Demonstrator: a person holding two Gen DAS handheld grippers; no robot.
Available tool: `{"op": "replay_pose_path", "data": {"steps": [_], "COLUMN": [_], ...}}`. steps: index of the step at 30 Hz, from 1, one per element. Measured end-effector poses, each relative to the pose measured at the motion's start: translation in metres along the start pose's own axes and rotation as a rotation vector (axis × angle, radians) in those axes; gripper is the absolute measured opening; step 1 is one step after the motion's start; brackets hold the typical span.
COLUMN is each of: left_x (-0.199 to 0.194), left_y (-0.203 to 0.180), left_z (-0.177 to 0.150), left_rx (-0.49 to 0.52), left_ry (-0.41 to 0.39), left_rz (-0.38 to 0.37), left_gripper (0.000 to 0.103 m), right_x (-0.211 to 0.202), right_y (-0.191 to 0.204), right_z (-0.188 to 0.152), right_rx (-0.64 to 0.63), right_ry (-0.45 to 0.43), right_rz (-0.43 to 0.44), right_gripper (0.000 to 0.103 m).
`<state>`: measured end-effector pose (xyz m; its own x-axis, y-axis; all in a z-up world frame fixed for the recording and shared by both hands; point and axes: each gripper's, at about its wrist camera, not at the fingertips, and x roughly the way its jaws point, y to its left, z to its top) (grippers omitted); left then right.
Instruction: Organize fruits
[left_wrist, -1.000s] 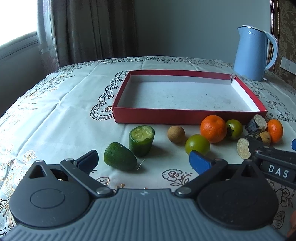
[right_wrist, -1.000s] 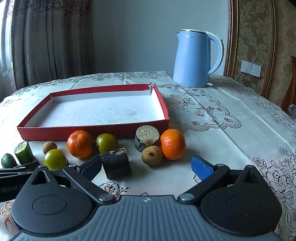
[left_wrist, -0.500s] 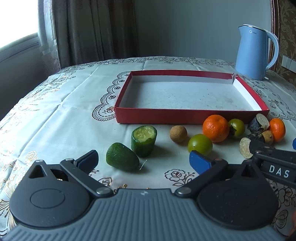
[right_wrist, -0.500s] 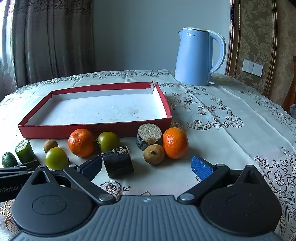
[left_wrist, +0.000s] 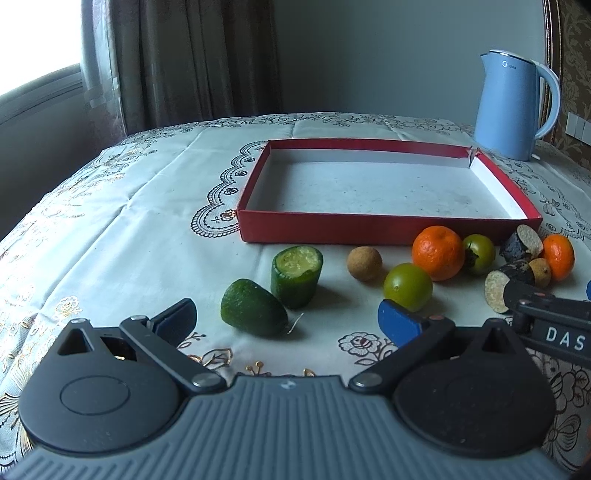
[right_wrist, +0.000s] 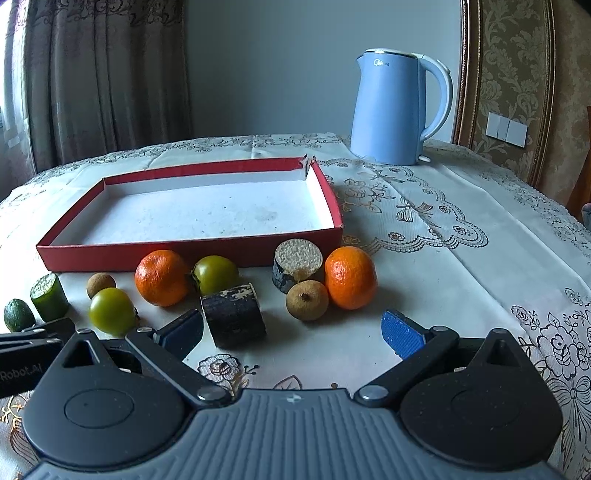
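Observation:
An empty red tray (left_wrist: 369, 232) (right_wrist: 184, 254) lies on the tablecloth. Along its near side sit two cucumber pieces (left_wrist: 295, 276) (left_wrist: 254, 313), a brown longan (left_wrist: 364, 263), a green tomato (left_wrist: 407, 286), an orange (left_wrist: 438, 253) (right_wrist: 162, 277), a second green tomato (right_wrist: 216, 273), two dark cut stubs (right_wrist: 233, 316) (right_wrist: 297, 265), another longan (right_wrist: 306, 300) and a second orange (right_wrist: 351, 277). My left gripper (left_wrist: 286, 322) stands open near the cucumber pieces, holding nothing. My right gripper (right_wrist: 291, 332) stands open by the dark stub and longan, holding nothing.
A light blue kettle (right_wrist: 397, 107) (left_wrist: 511, 107) stands behind the tray at the back right. Curtains hang behind the table, and a patterned wall with a switch plate (right_wrist: 506, 129) is on the right. Bare tablecloth (right_wrist: 480, 266) spreads to the right of the fruit.
Both grippers have lifted and drawn back slightly, so the tray and fruit sit a little lower and farther in each view. Nothing was grasped; the fruit has not moved.

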<state>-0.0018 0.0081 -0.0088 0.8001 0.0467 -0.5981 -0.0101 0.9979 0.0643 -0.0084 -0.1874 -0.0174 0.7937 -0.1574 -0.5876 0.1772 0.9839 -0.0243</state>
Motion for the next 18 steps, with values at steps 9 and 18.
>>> {"op": "replay_pose_path", "data": {"steps": [9, 18], "left_x": [-0.003, -0.015], "left_y": [0.002, 0.009], "left_z": [-0.002, -0.003], "left_rx": [0.008, 0.014], "left_ry": [-0.02, -0.066], "left_rz": [0.003, 0.001], "left_gripper": [0.103, 0.103], "right_x": [0.003, -0.017], "right_y": [-0.006, -0.024], "right_z": [0.0, 0.001], "right_rx": [0.013, -0.038], "right_ry": [0.019, -0.066], "right_rz": [0.021, 0.045], "right_gripper": [0.103, 0.103]}}
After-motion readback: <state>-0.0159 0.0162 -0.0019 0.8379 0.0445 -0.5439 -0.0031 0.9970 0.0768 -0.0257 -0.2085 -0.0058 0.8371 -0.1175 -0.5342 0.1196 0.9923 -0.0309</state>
